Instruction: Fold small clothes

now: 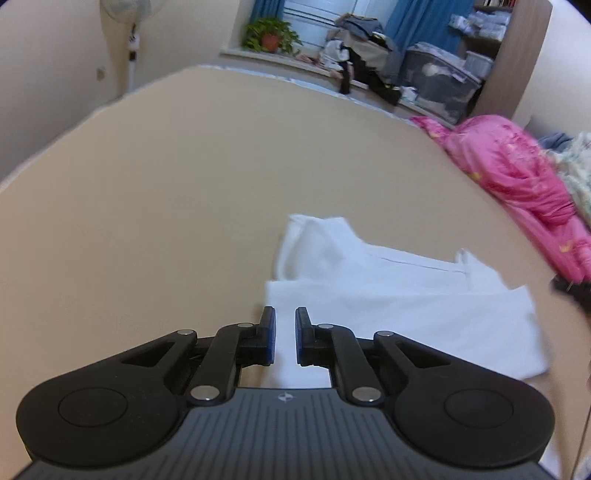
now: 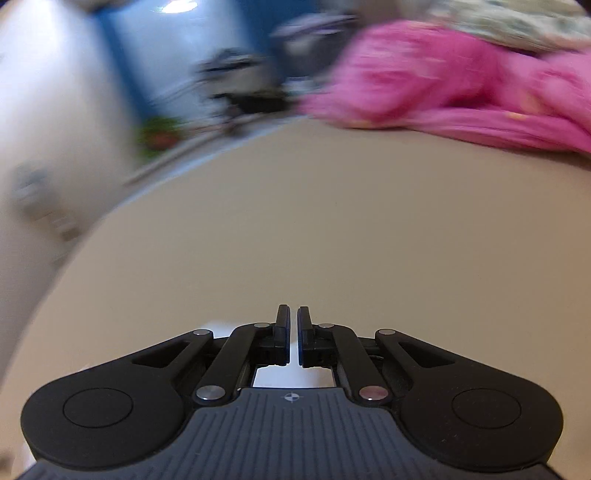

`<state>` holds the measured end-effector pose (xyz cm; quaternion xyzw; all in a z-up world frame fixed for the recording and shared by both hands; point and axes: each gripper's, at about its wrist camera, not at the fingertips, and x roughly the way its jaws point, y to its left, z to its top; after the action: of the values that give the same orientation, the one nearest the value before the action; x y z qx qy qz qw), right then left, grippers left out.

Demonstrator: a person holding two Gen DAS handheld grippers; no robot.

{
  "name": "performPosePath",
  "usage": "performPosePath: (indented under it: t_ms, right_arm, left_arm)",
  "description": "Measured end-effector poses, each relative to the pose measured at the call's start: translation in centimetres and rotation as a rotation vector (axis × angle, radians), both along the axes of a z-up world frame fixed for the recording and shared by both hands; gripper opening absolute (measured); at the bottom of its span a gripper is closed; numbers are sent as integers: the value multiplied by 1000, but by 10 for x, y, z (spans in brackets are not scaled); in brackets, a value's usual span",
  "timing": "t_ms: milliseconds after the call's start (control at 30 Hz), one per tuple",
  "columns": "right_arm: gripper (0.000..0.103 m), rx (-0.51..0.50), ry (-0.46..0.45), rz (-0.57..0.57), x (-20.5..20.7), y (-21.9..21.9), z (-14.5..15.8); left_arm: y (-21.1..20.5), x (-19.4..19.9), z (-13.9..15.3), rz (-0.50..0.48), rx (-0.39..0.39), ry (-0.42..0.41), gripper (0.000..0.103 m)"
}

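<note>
A small white garment [image 1: 388, 280] lies partly folded on the tan bed surface [image 1: 166, 184], with one layer lapped over another. My left gripper [image 1: 285, 314] hovers over its near left edge. The jaws stand a narrow gap apart with nothing between them, and white cloth shows behind the gap. My right gripper [image 2: 293, 312] is shut and empty, its pads almost touching. It points across the bare tan bed surface [image 2: 295, 221], and a strip of the white garment [image 2: 291, 376] shows just beneath its body. The right wrist view is blurred by motion.
A crumpled pink quilt [image 1: 517, 166] lies along the bed's right side, also the pink quilt [image 2: 443, 81] far right. Beyond the bed are a potted plant [image 1: 271, 35], piled clothes [image 1: 364, 48], a storage box [image 1: 439, 81] and a standing fan [image 1: 131, 22]. A dark blurred shape [image 1: 570, 291] sits at the right edge.
</note>
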<state>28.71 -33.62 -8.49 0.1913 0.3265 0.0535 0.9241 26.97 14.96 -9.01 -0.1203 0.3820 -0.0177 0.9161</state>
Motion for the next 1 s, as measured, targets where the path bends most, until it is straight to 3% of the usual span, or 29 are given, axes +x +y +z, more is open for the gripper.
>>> performPosePath:
  t_ms: [67, 133, 200, 267, 333, 367, 467, 567, 700, 767, 900, 1000]
  right_arm:
    - [6, -58, 79, 91, -14, 13, -17]
    - [0, -143, 279, 29, -18, 9, -51]
    - [0, -49, 227, -31, -36, -6, -51]
    - [0, -112, 203, -26, -50, -4, -47]
    - [12, -245, 328, -103, -57, -3, -49]
    - [12, -247, 374, -156, -65, -6, -47]
    - [12, -85, 316, -240, -108, -21, -14]
    - [21, -118, 203, -189, -154, -11, 23]
    - [27, -68, 97, -172, -203, -17, 48]
    - [27, -20, 82, -194, -234, -26, 47]
    - [27, 22, 150, -197, -271, -31, 28]
    - [27, 10, 287, -142, -292, -33, 10]
  left_arm:
    - [-10, 7, -18, -45, 50, 98, 10]
    - [-14, 9, -33, -28, 132, 160, 13]
    - [-12, 3, -26, -21, 109, 114, 13]
    - [-13, -2, -27, -28, 141, 79, 19]
    - [-13, -1, -42, 5, 229, 160, 23]
    - [-10, -5, -42, 31, 245, 166, 23]
    - [-5, -32, -6, 45, 218, 58, 25]
    - [-8, -69, 34, 46, 240, -40, 29]
    - [-9, -130, 71, 28, 228, -68, 30]
    - [-12, -168, 81, 23, 193, -64, 36]
    - [-22, -236, 74, 0, 115, 16, 37]
    - [-32, -277, 47, -32, 151, 91, 37]
